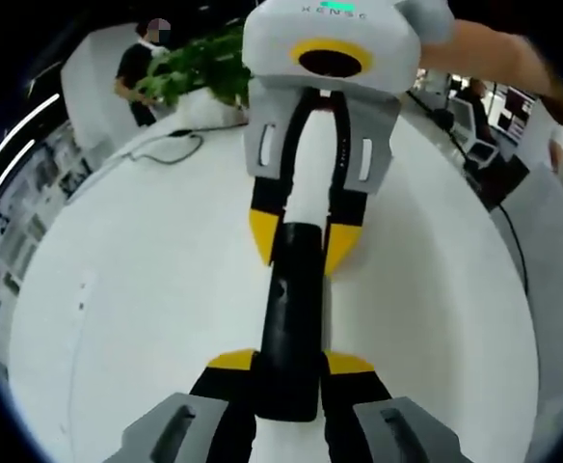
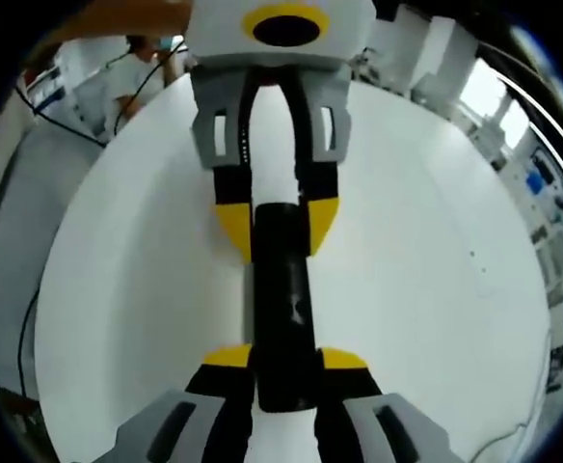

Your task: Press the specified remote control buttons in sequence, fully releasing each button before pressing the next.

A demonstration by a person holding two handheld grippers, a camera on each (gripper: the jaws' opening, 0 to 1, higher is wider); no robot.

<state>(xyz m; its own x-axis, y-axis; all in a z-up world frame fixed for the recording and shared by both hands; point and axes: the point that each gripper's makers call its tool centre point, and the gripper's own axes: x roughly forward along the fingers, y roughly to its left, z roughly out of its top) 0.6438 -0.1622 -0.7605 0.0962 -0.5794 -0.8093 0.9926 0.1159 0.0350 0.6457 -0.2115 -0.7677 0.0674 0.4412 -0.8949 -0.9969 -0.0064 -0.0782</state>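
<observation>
In the left gripper view we are looking along the left claw [image 1: 290, 364], whose yellow-tipped jaws are closing narrowly on the near end of the black remote control [image 1: 291, 318]. The remote is lying lengthways between the two claws, raised over the round white surface [image 1: 147, 309], and we cannot tell whether it is touching that surface. At its far end the right claw [image 1: 304, 238] is coming in from the opposite side, its jaws pinching the remote from both flanks. Further back on the left, a black cable [image 1: 171, 154] is trailing across the surface, a green plant [image 1: 200, 68] is standing behind it, and a person in dark clothes [image 1: 137, 82] is standing beside the plant. A bare arm [image 1: 494, 58] is reaching in from the upper right behind the right claw.

In the right gripper view we are seeing the same grip from the other end: the right claw [image 2: 286, 359] is holding the near end of the remote control [image 2: 283, 299] with jaws set narrow against its sides, and the left claw [image 2: 277, 220] is clamping the far end. The white surface [image 2: 436, 270] is spreading out beneath both, and the buttons on the remote are too dark for us to make out
</observation>
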